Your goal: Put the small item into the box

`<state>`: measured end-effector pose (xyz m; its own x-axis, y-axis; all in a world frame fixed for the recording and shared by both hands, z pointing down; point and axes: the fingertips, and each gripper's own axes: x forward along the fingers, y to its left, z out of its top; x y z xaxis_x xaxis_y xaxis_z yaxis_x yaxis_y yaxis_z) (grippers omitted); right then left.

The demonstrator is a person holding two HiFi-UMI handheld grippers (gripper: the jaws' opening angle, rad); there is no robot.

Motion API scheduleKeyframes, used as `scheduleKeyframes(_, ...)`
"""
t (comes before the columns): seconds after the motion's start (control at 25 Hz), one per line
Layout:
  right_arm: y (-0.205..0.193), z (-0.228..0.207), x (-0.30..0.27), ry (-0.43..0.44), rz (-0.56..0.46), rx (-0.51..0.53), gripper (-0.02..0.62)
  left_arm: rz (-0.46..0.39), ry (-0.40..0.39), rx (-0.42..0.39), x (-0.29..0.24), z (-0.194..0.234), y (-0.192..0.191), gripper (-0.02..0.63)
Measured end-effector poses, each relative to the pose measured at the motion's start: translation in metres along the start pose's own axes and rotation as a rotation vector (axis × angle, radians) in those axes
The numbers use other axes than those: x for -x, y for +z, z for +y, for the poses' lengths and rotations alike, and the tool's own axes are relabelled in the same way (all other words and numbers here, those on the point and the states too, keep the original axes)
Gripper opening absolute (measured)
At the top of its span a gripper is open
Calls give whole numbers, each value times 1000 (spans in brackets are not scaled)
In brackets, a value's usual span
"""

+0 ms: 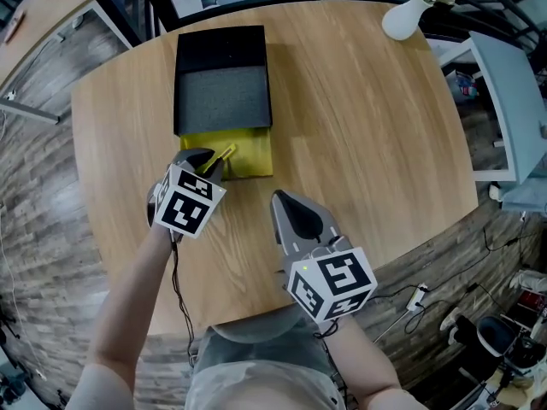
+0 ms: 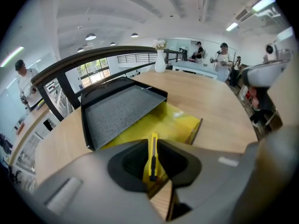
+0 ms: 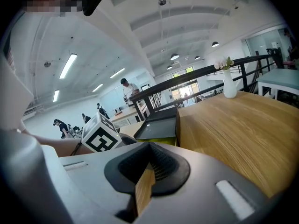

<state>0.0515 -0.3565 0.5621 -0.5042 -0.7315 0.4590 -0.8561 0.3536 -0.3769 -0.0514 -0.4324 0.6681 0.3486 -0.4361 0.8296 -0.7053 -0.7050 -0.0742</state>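
Left: your left claw [image 1: 214, 162] [image 2: 152, 143] is clamped on the yellow utility knife [image 1: 226, 154] [image 2: 152, 157]. The knife's tip reaches forward over the yellow box [image 1: 244, 154] [image 2: 174, 123], and the box's black lid [image 1: 222, 82] [image 2: 119, 107] lies open just beyond.

Right: your right claw [image 1: 282, 198] [image 3: 148, 147] has its jaws together on nothing, over the counter [image 1: 367, 135]. The box lies ahead to its left.
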Motion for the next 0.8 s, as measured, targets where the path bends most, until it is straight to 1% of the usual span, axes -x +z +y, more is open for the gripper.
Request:
scheduleKeyframes(0.08, 7, 3, 7, -4, -9, 4, 0, -21, 0, 11, 15, -1, 5, 58)
scheduleKeyframes(0.2, 20, 7, 19, -13, -30, 12, 0, -53, 11, 9, 41, -4, 13, 38)
scheduleKeyframes(0.4, 46, 19, 40, -18, -84, 53, 0, -138, 40, 34, 90, -5, 29, 23)
scheduleKeyframes(0.56, 70, 39, 62, -12, -123, 96, 0, -229, 46, 58, 140, -10, 45, 12)
scheduleKeyframes(0.68, 86, 58, 79, -2, -153, 132, 0, -312, 38, 51, 180, -19, 58, 11)
scheduleKeyframes(0.8, 102, 79, 102, 26, -191, 149, 0, -375, 51, 45, 218, -29, 65, 8)
